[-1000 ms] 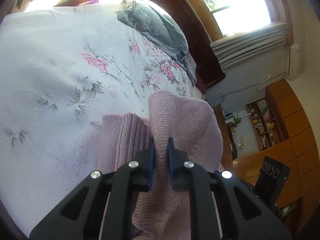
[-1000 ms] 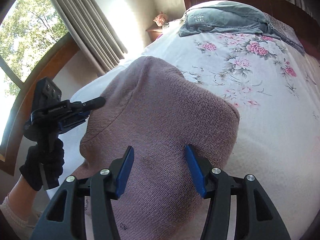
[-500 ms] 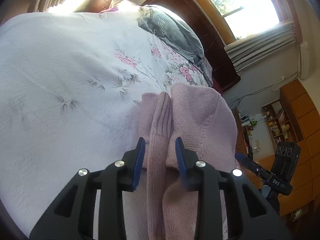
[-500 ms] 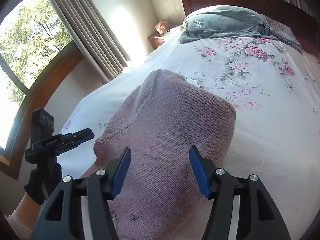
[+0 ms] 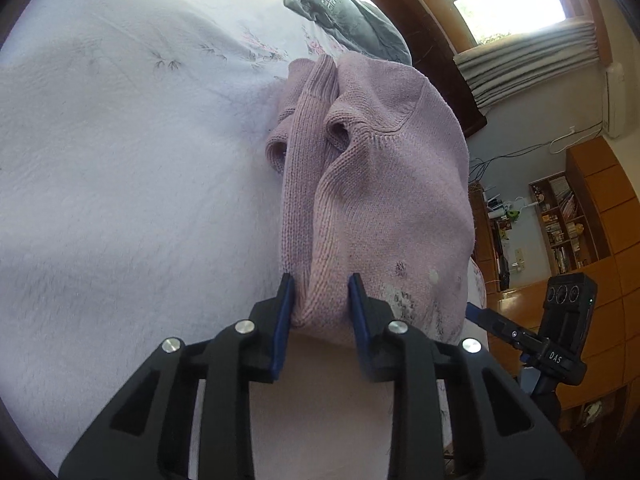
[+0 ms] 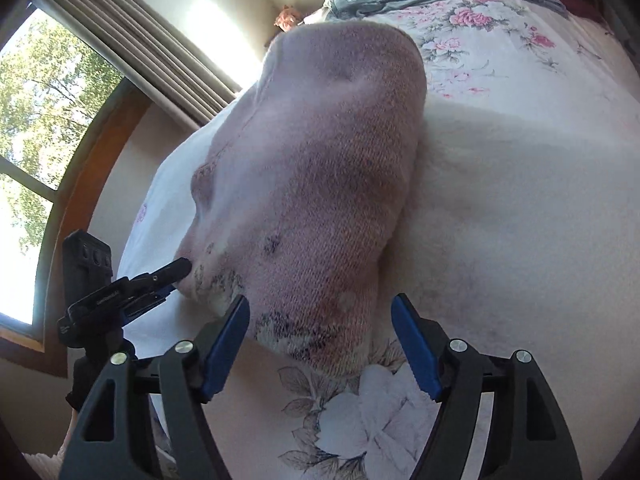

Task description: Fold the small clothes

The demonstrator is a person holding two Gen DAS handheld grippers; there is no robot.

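Note:
A mauve knit sweater [image 5: 380,160] lies folded on the white floral bedspread [image 5: 120,160], a ribbed sleeve tucked along its left side. My left gripper [image 5: 320,296] is open at the sweater's near edge, and a loose ridge of knit sits between its blue pads without being pinched. My right gripper [image 6: 320,316] is wide open just short of the same sweater [image 6: 320,160], whose patterned hem lies ahead of its fingers. Each gripper shows in the other's view: the right gripper [image 5: 480,318] beside the sweater's right edge, the left gripper [image 6: 176,270] touching its left corner.
A grey folded cloth [image 5: 344,12] rests at the head of the bed against the dark wooden headboard [image 5: 432,40]. Curtained windows [image 6: 40,120] flank the bed. A bookshelf [image 5: 560,216] and wooden cabinets stand beyond the bed's right side. A gloved hand [image 6: 88,392] holds the left gripper.
My left gripper went from shut on the sweater fold to open, letting it go. Both grippers drew back toward the sweater's near edge, and the sweater settled on the bed.

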